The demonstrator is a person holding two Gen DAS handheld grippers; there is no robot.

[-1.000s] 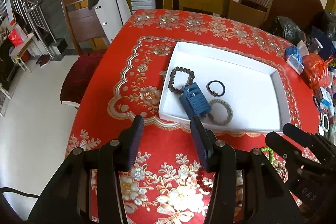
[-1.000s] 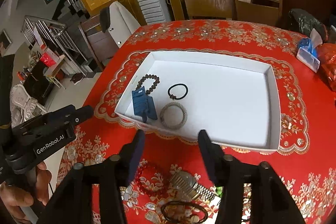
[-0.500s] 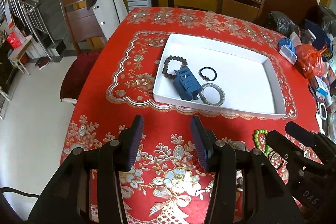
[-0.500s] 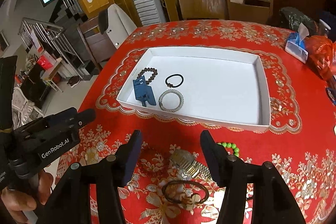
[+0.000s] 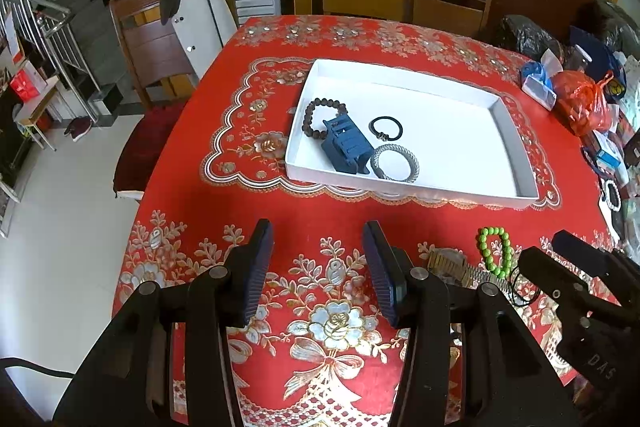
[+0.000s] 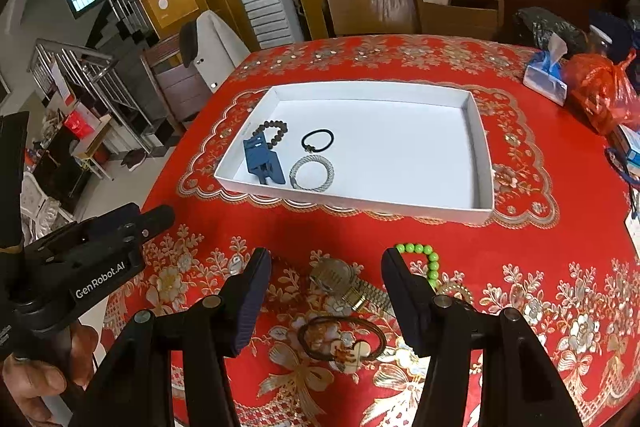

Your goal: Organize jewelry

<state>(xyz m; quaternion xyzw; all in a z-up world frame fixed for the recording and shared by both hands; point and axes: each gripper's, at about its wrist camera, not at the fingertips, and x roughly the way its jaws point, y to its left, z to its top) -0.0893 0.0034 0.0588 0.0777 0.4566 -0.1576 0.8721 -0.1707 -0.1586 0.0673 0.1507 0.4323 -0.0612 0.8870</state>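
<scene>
A white tray (image 5: 400, 187) on the red floral tablecloth holds a brown bead bracelet (image 5: 322, 117), a blue hair claw (image 5: 346, 147), a black hair tie (image 5: 385, 128) and a grey braided ring (image 5: 394, 167), all at its left end. On the cloth in front of the tray lie a green bead bracelet (image 6: 424, 259), a metal watch (image 6: 344, 283) and a brown hair tie (image 6: 340, 339). My right gripper (image 6: 326, 259) hovers open over the watch, holding nothing. Further left, my left gripper (image 5: 318, 231) stands open over bare cloth.
Wooden chairs (image 5: 448, 3) stand behind the table, one with a pale coat (image 5: 200, 15) over it. A red plastic bag (image 6: 600, 91), a tissue pack (image 6: 546, 75) and clutter crowd the right edge. The table's left edge (image 5: 160, 163) drops to the floor.
Both grippers have drawn back from the tray toward the near table edge. The green beads, watch and brown hair tie have come into view. Both sets of jaws stand as wide as before.
</scene>
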